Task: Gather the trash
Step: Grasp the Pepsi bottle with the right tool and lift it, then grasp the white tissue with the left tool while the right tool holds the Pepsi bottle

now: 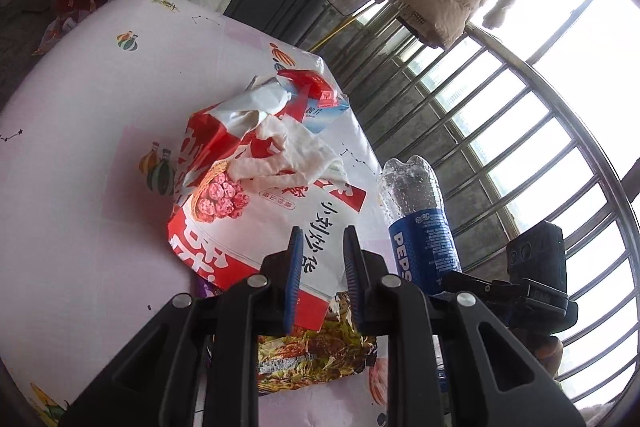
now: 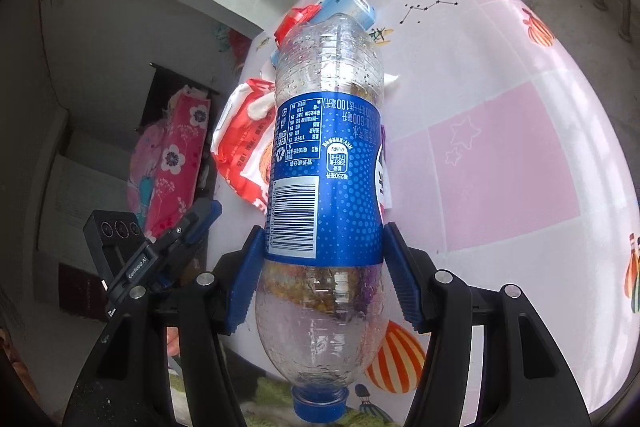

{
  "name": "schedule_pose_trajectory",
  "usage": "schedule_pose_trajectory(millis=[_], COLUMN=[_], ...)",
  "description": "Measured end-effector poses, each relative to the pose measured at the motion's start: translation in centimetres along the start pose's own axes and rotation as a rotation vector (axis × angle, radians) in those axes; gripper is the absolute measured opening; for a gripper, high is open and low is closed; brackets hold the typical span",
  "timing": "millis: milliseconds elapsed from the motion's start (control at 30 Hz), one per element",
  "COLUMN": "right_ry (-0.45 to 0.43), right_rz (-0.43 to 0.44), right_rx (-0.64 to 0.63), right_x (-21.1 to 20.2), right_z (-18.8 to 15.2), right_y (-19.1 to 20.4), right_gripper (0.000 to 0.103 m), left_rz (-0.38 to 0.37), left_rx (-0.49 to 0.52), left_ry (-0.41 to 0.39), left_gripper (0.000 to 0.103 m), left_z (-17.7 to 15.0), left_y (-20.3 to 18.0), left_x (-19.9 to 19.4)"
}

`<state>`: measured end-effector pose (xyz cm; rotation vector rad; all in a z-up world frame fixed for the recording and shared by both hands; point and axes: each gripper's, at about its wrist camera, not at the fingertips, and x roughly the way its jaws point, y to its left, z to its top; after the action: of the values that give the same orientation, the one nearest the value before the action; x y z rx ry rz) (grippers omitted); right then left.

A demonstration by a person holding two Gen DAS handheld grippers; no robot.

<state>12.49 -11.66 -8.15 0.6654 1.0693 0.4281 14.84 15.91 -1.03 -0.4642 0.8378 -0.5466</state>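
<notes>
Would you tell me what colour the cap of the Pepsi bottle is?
Blue, matching the label. The cap of the Pepsi bottle shows best in the right wrist view.

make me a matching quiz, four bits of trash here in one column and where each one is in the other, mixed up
Things:
1. Pepsi bottle
2. tissue
3. red snack bag
4. blue carton

Places:
a. lying on top of the red snack bag
b. at the far end of the pile, behind the snack bag
c. between the right gripper's fingers, cap toward the camera
d. on the table, just ahead of the left gripper

Pairs: 1-c, 2-a, 3-d, 4-b
</notes>
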Motion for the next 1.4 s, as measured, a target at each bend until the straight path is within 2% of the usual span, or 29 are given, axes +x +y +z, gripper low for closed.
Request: schedule_pose_trajectory(millis=[100,200,367,533,667,733,833,1067,1267,1400], right_ry=[-0.037,-0.065,-0.085,-0.089,-0.086,-0.087,-0.087,-0.101,-0.149,-0.190], right_rz=[0.034,0.070,0.105,0.128,0.145,0.152,0.159,0.166,0.198,0.222], right_rx=[0.034,0.080,0.131,0.171,0.188,0.196,0.210,0.223,0.224,0.228], right_x=[-0.1,0.3,1.3,1.7,1.7,1.9,1.7,0.8,-0.5,-2.5], right_z=[1.2,2.3,3.7,4.7,4.4,4.4,4.5,4.1,4.0,3.3], right_y=[-1.0,-2.0,-3.7,-5.4,-6.4,-6.6,-6.8,-7.4,-7.6,-7.9], right_gripper=[0.056,0.056,0.056,0.056,0.056,0.056,0.056,0.056,0.056,0.056], left_rz=[0.038,0.080,0.219,0.286,0.315,0.325,0.327,0.304,0.242,0.148], left_rx=[0.068,0.115,0.186,0.240,0.235,0.249,0.255,0.255,0.293,0.277], left_ry=[0.008,0.058,0.151,0.186,0.220,0.219,0.212,0.163,0.058,0.032], left_gripper=[0.020,0.020,0.021,0.021,0.021,0.014,0.007,0.003,0.003,0.003], left_z=[1.9,3.5,5.4,5.9,5.6,5.4,5.3,5.9,7.6,9.2], left_y=[-1.9,-2.9,-3.6,-3.8,-3.2,-3.1,-2.9,-3.5,-6.3,-8.6], left_x=[2.2,5.4,10.9,14.2,15.9,16.1,16.0,13.7,9.8,7.6])
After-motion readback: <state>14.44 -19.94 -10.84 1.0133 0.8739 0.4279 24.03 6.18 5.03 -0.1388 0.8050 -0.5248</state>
